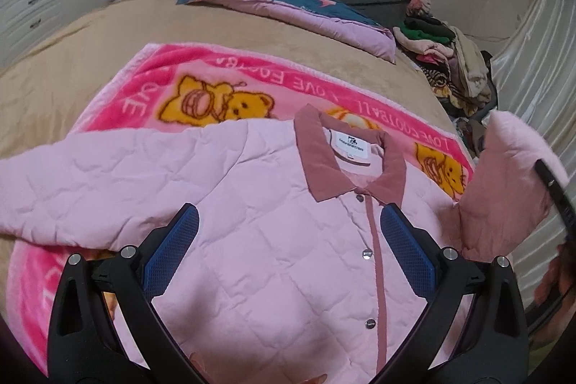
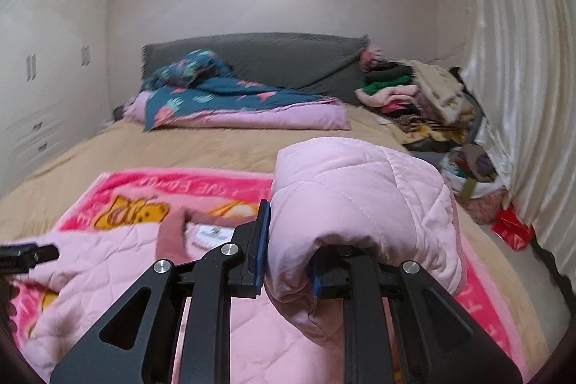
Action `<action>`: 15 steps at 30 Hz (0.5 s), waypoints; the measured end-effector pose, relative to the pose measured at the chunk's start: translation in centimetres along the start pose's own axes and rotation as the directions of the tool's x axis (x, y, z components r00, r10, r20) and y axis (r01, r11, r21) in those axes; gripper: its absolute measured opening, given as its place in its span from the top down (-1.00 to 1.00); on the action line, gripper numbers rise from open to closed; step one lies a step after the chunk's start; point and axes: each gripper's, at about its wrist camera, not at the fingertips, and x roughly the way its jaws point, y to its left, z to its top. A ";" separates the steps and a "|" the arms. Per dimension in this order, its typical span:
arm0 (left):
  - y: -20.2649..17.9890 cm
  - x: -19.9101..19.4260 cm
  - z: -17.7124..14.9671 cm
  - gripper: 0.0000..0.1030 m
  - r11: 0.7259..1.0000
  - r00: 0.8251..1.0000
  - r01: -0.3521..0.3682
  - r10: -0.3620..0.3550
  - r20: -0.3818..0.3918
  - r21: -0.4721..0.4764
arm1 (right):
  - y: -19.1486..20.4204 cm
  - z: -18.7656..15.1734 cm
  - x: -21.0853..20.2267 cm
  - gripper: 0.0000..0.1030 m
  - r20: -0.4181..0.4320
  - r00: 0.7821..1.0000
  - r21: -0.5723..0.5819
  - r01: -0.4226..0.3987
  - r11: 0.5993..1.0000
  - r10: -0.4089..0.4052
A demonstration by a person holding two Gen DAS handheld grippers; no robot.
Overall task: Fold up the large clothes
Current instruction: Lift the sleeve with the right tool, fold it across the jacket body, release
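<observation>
A pale pink quilted jacket (image 1: 252,204) with a dusty-rose collar (image 1: 324,164) lies front up, snapped shut, on a pink bear-print blanket (image 1: 223,85). My left gripper (image 1: 288,222) is open and empty, hovering over the jacket's chest just below the collar. My right gripper (image 2: 288,258) is shut on the jacket's right sleeve (image 2: 360,204), lifted and bunched over the fingers; the sleeve also shows raised in the left wrist view (image 1: 511,175). The other sleeve (image 1: 72,182) lies spread to the left.
The blanket lies on a tan bedspread (image 2: 180,146). A teal-and-pink quilt (image 2: 234,103) and grey headboard cushion (image 2: 288,56) are at the far end. A pile of clothes (image 2: 421,99) sits far right beside a white curtain (image 2: 522,96). White wardrobes (image 2: 43,78) stand left.
</observation>
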 end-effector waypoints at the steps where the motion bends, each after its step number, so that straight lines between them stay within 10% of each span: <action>1: 0.3 0.3 -0.2 -0.84 1.000 1.000 0.005 -0.005 -0.005 -0.012 | 0.9 -0.5 0.5 0.66 -0.010 1.000 -0.014 -0.014 1.000 0.014; 15: 3.0 4.8 -3.0 -0.84 0.991 0.995 0.032 -0.044 -0.094 -0.126 | 8.4 -11.9 8.4 0.40 -0.289 0.918 0.194 -0.221 0.956 0.271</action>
